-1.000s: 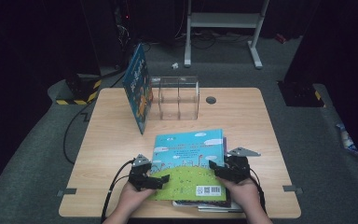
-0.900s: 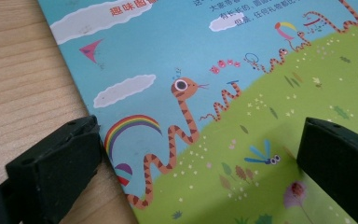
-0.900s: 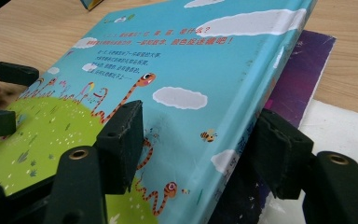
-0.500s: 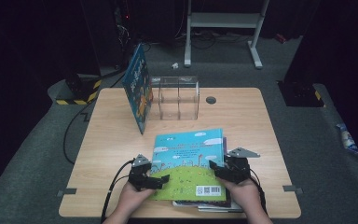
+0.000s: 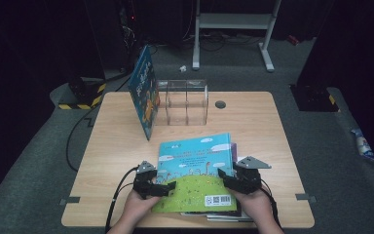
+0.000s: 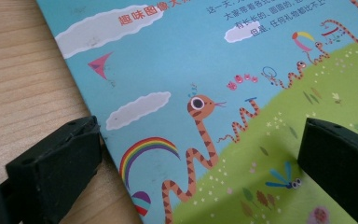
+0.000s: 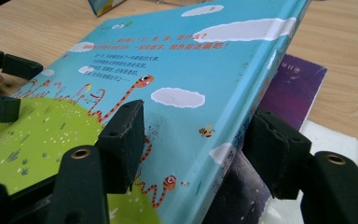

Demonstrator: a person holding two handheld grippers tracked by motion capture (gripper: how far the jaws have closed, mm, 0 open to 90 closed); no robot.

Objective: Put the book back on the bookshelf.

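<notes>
At the lower centre of the frame, a picture book (image 5: 197, 173) lies atop a small stack on the wooden table (image 5: 253, 122). The left gripper (image 5: 168, 186) and right gripper (image 5: 222, 176) straddle its opposite edges, jaws spread apart, not clamped. Upper left, another book (image 5: 144, 90) stands beside a clear rack (image 5: 187, 101).

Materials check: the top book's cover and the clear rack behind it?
Top book: looks like a laminated hardcover board; its thick spine edge shows a soft sheen in the right gripper view. Clear rack: likely acrylic, since it is see-through with glossy edges; glass can't be excluded.
</notes>
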